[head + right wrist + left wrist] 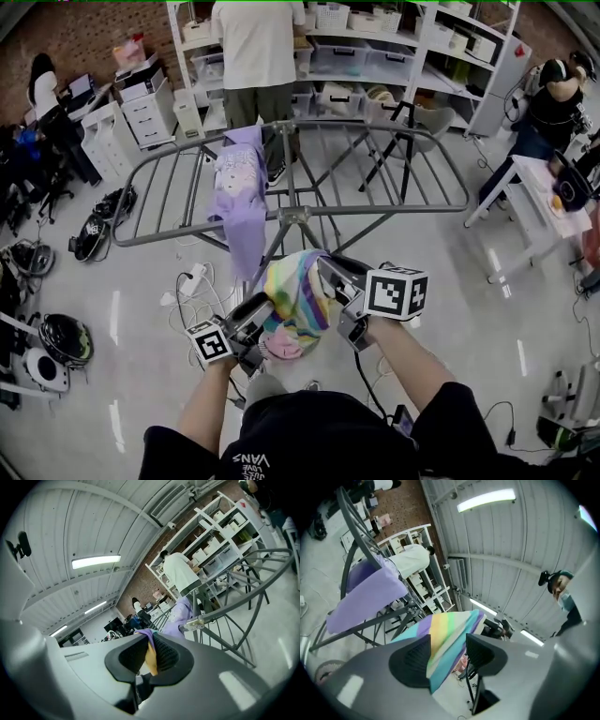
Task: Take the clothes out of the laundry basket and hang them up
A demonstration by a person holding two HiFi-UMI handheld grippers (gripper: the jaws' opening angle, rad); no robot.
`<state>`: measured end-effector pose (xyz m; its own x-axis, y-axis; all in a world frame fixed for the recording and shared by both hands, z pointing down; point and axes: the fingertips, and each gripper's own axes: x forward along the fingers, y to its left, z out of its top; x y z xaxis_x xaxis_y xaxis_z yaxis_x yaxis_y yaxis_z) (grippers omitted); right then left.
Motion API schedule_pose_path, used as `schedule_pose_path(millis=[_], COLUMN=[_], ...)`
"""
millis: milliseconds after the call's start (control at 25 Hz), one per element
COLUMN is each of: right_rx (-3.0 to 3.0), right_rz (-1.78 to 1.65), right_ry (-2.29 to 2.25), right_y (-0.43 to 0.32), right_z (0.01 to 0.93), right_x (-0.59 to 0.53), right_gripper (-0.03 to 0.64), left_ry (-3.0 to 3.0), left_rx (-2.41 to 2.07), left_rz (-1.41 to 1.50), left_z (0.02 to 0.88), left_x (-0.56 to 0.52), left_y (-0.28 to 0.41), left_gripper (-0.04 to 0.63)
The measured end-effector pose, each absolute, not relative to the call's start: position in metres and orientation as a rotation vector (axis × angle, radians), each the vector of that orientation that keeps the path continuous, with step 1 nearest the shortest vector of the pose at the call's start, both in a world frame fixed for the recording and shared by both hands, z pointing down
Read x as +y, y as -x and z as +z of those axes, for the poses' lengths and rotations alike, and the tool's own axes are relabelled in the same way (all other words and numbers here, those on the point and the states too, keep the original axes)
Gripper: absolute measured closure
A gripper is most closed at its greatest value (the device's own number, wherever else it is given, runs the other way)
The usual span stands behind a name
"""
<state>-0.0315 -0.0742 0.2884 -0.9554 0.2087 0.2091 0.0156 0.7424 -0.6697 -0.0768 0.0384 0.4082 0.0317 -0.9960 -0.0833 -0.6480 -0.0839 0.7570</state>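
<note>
A rainbow-striped garment [295, 298] hangs in mid-air between two hand-held tongs, just in front of a grey drying rack [394, 204] draped with a purple garment [242, 197]. The right tongs [150, 654] are clamped on a fold of the striped cloth. The left tongs [447, 651] stand apart, with the cloth lying loosely between them. The left forearm [202, 408] and right forearm [412, 361] reach forward side by side, each set of tongs bearing a marker cube [397, 292]. The person's black shirt [309, 431] reads "VANS".
</note>
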Motion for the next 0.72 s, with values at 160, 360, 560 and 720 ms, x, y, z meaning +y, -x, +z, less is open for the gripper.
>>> schedule_pose_path(millis=[160, 360, 560, 720], right_rx=[-2.693, -2.686, -2.707, -2.725], right_rz=[0.991, 0.984, 0.991, 0.992], right_ry=[0.176, 0.135, 0.142, 0.139], right_y=[0.033, 0.03, 0.025, 0.019], right_z=[0.276, 0.276, 0.267, 0.26], right_x=[-0.078, -0.082, -0.082, -0.085], right_gripper=[0.591, 0.591, 0.591, 0.591], left_ry=[-1.837, -1.993, -2.064, -1.993], left_rx=[-1.862, -2.05, -1.965, -2.001], left_rz=[-0.596, -0.14, 0.105, 0.156], left_z=[0.412, 0.406, 0.437, 0.448], left_x=[0.035, 0.007, -0.02, -0.035], left_y=[0.066, 0.016, -0.028, -0.02], left_gripper=[0.38, 0.351, 0.35, 0.351])
